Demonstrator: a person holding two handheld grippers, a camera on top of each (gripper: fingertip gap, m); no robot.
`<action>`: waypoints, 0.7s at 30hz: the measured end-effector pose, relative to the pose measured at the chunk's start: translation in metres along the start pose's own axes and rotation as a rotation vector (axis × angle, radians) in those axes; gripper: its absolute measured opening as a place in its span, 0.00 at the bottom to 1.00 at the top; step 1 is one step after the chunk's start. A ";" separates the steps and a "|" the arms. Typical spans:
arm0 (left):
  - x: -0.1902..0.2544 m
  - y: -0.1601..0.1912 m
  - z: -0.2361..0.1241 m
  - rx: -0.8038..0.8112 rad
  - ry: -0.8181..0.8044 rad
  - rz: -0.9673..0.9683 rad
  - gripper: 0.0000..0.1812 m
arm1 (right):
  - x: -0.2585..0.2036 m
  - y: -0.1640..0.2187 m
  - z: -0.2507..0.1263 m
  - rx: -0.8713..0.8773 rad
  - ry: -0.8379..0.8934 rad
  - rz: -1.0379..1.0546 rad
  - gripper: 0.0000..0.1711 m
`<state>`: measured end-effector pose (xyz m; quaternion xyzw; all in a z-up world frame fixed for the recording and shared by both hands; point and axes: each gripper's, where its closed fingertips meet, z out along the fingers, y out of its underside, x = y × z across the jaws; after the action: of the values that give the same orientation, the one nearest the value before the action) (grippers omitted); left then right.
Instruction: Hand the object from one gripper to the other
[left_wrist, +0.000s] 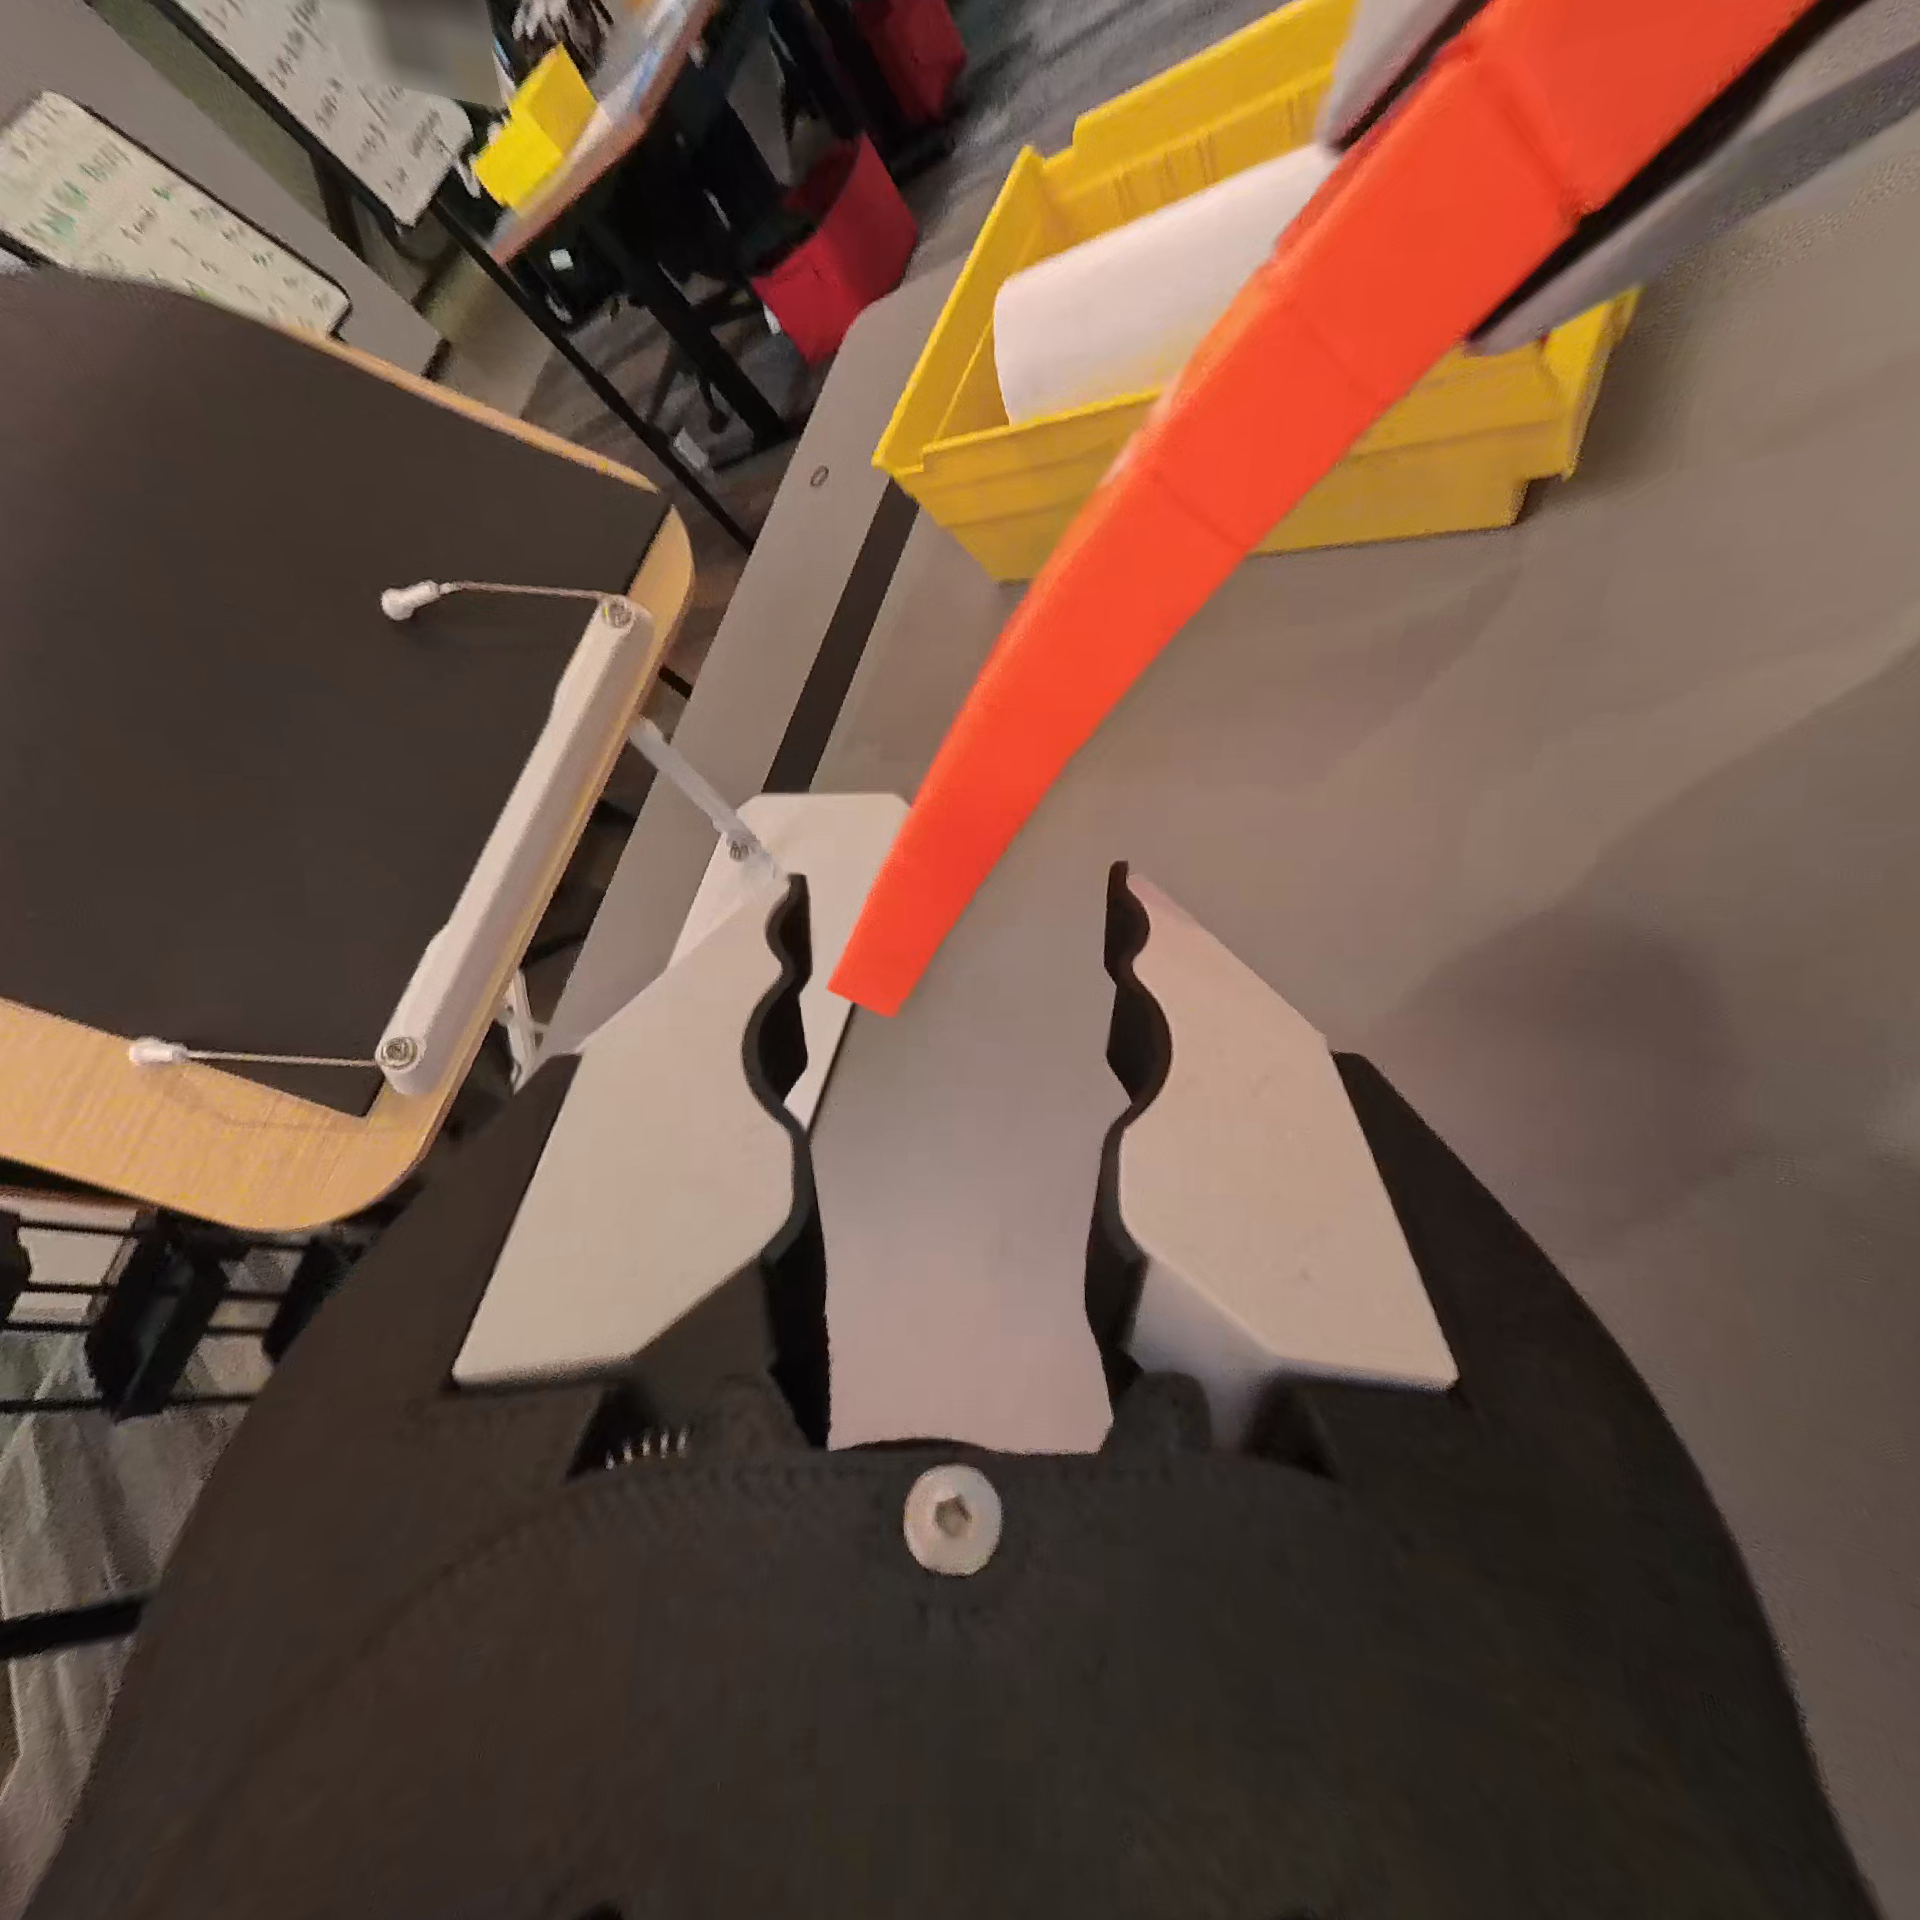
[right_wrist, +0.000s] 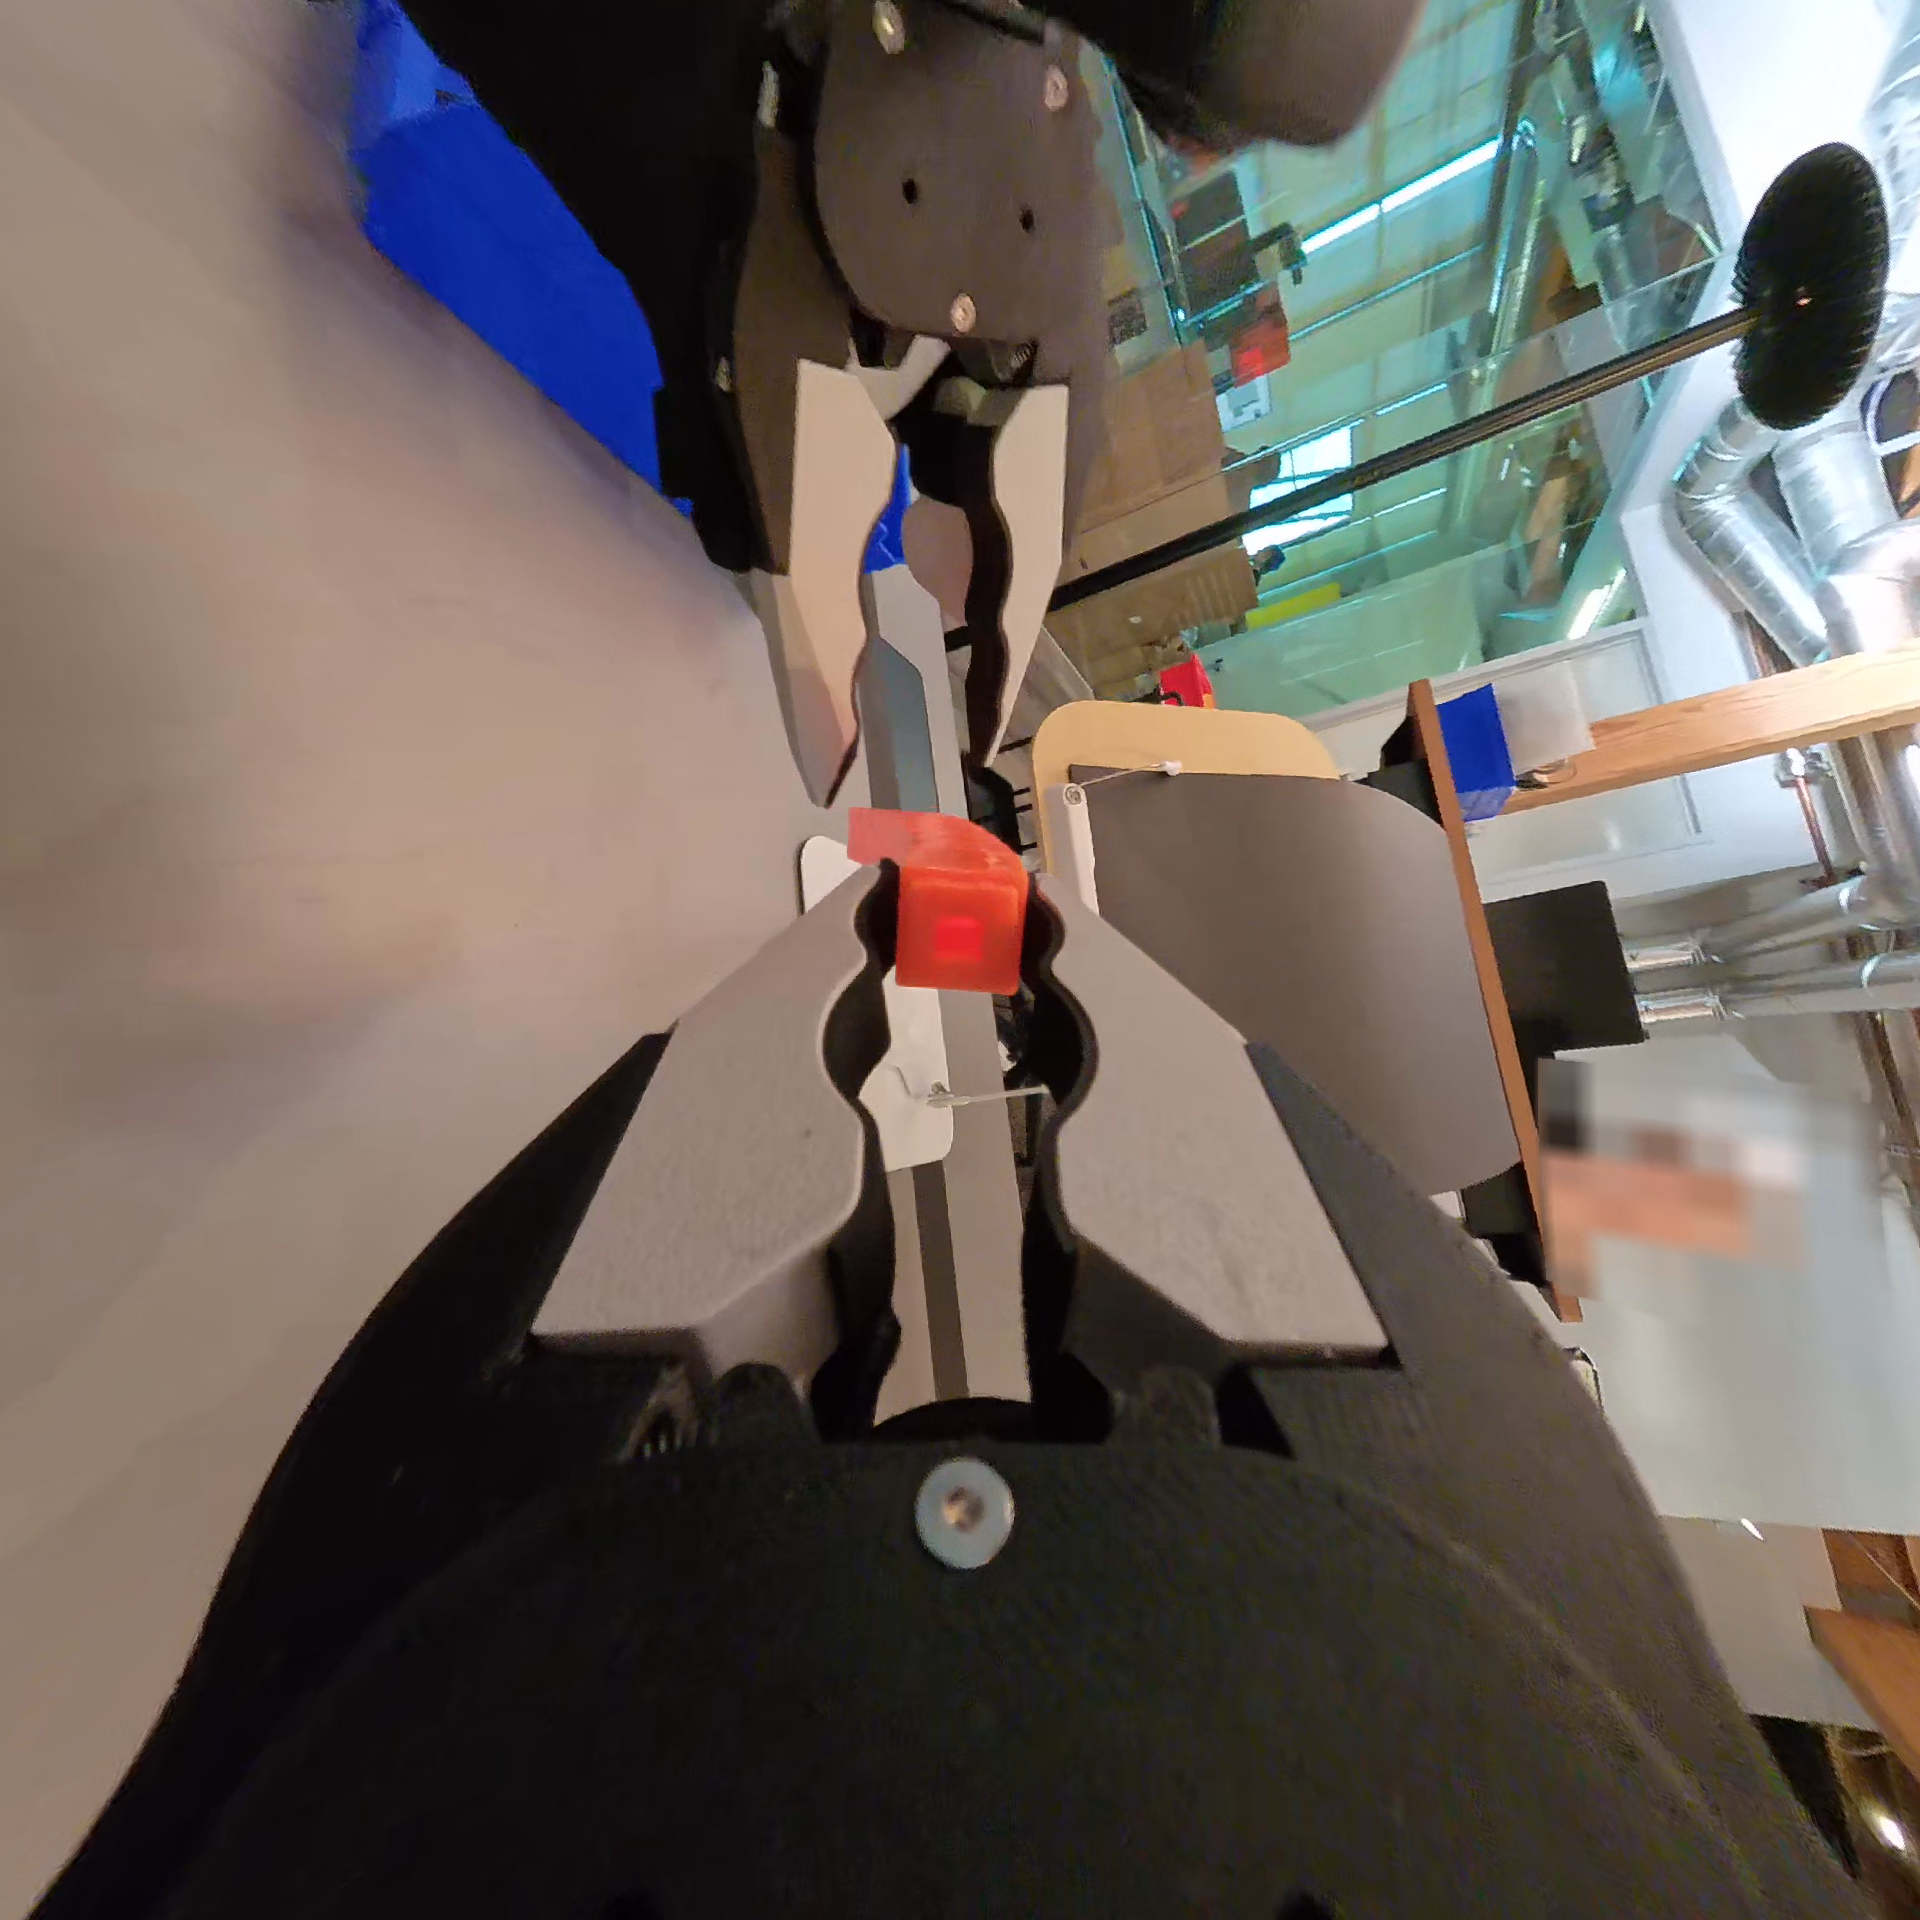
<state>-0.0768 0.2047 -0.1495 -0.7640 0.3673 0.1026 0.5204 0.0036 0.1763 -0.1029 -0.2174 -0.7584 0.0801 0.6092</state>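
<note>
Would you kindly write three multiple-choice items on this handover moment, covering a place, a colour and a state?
1. Where is the paper roll?
A. In the yellow bin
B. On the floor
C. In a claw

2. What colour is the long bar?
A. Blue
B. Orange
C. Green

3. How is the left claw?
A. Shut on the bar
B. Shut, empty
C. Open

Key: 1 A, the bin walls surround it; 2 B, orange in both views; 3 C, its jaws stand apart while the right claw clamps the bar.
</note>
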 end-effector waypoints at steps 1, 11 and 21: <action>0.004 -0.005 -0.002 0.024 0.007 0.006 0.31 | 0.002 0.001 0.000 -0.006 0.016 -0.005 0.12; 0.022 -0.074 -0.032 0.499 0.566 -0.871 0.32 | 0.017 0.014 0.006 -0.144 0.285 -0.281 0.12; 0.025 -0.076 -0.009 0.594 0.812 -1.320 0.33 | 0.001 0.000 0.015 -0.094 0.389 -0.460 0.12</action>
<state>-0.0107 0.1998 -0.1041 -0.6311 0.0146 -0.6087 0.4807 -0.0110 0.1792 -0.1060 -0.0792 -0.6595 -0.1382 0.7346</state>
